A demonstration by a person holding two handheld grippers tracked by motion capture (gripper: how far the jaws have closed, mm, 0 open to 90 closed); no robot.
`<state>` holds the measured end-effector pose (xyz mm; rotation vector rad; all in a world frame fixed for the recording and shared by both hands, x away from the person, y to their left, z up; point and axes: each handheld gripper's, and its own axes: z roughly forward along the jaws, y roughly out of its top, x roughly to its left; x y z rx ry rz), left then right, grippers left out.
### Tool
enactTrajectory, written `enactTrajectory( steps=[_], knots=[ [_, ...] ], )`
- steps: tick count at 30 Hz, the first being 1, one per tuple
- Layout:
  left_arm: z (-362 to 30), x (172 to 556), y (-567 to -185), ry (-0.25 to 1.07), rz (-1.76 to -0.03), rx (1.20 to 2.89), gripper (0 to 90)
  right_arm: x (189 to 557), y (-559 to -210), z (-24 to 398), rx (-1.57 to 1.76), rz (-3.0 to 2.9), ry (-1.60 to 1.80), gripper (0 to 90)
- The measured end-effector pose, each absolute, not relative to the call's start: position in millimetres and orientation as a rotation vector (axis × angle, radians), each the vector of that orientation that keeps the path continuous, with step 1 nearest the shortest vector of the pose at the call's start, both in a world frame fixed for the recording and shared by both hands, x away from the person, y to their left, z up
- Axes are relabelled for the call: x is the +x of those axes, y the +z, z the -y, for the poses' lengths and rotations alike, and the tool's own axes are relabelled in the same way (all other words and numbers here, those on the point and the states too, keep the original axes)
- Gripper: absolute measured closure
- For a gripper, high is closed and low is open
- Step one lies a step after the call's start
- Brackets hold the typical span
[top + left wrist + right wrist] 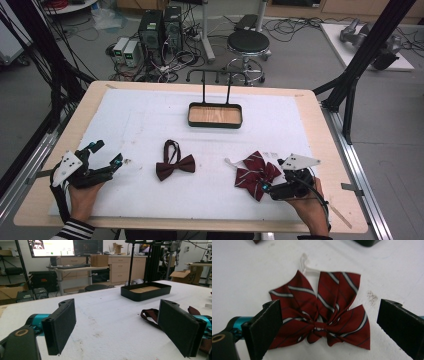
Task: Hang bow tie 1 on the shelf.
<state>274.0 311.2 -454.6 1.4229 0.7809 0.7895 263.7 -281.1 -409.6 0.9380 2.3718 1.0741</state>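
1. the striped bow tie [256, 173] lies on the table [310, 135] near the right edge, between the wide-apart jaws of the right gripper [329, 325].
2. it lies crosswise to those jaws.
3. the left gripper [102, 159] waits far off with its jaws apart, holding nothing.

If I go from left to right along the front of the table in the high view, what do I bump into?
Left gripper → plain dark red bow tie → striped red bow tie → right gripper, whose open jaws sit right at the striped bow's edge.
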Motion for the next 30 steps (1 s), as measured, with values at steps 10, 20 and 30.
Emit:
enactTrajectory(
  steps=[10, 20, 30],
  knots=[
    [-311.1, 273.7, -454.7, 0.795, -0.781, 1.422, 15.9, 271.4, -420.7, 266.9, 0.951, -2.524, 0.841, 7.7],
    [-311.1, 273.7, -454.8, 0.794, -0.782, 1.420, 15.9, 275.2, -420.0, 266.2, 0.983, -2.583, 0.817, 20.8],
    [-311.1, 273.9, -454.8, 0.794, -0.783, 1.417, 15.9, 281.3, -421.5, 266.2, 1.027, -2.622, 0.795, 27.2]
  ],
)
